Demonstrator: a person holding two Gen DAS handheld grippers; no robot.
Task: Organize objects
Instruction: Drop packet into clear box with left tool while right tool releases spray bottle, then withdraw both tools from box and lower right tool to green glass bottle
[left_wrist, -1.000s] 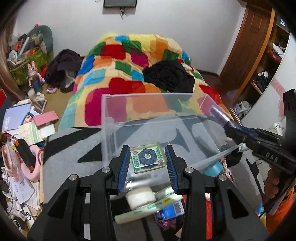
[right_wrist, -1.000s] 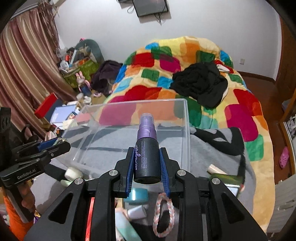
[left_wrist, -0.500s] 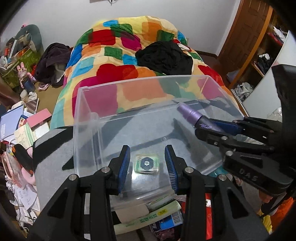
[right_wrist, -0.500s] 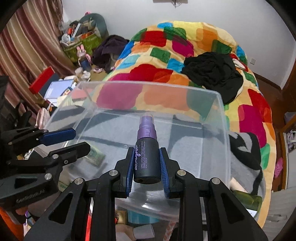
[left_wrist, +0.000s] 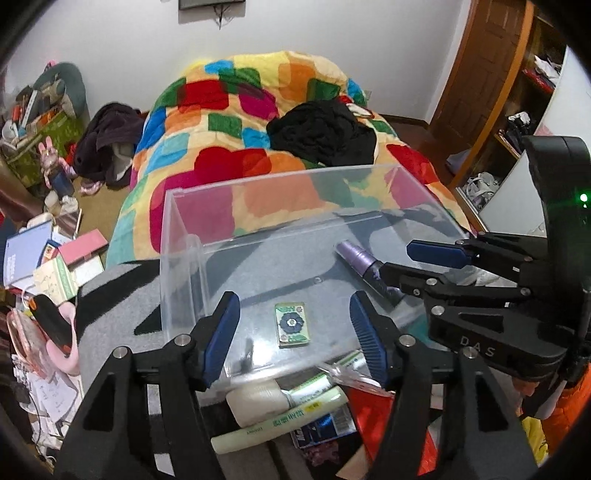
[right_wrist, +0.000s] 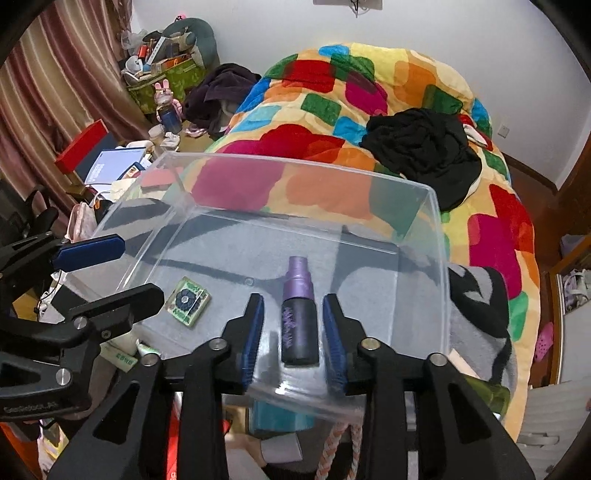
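**Two Items Land in Clear Bin as Both Grippers Let Go**

At far left, a clutter of books and papers (left_wrist: 44, 258) covers the floor beside the bed. The left gripper (left_wrist: 293, 332) hangs over the near edge of a clear plastic bin (left_wrist: 177, 258) that sits on a grey-and-black blanket (left_wrist: 110, 306); its blue-padded jaws have just been opening and now stand well apart, gripping nothing. Between and beyond them, on the bin's floor, lies a small square floral tile (left_wrist: 291, 325), flat and touched by neither pad. Just in front of the bin, outside its near wall, lie a pale green tube (left_wrist: 280, 424) and a white roll (left_wrist: 258, 398).

Further right inside the bin, a purple-capped black spray bottle (right_wrist: 298, 314) lies on its side, cap pointing toward the far wall, apart from the tile. The right gripper (right_wrist: 293, 338) flanks the bottle's lower half; its jaws have just been opening too, and a gap shows on each side between pad and bottle, so the bottle is released. A braided cord (right_wrist: 332, 454) lies below the bin's near edge.

Behind everything, a multicoloured patchwork quilt (right_wrist: 332, 122) covers the bed, with a heap of black clothing (right_wrist: 424, 147) on it toward the right. At far right in the left wrist view stands a wooden door (left_wrist: 480, 74).
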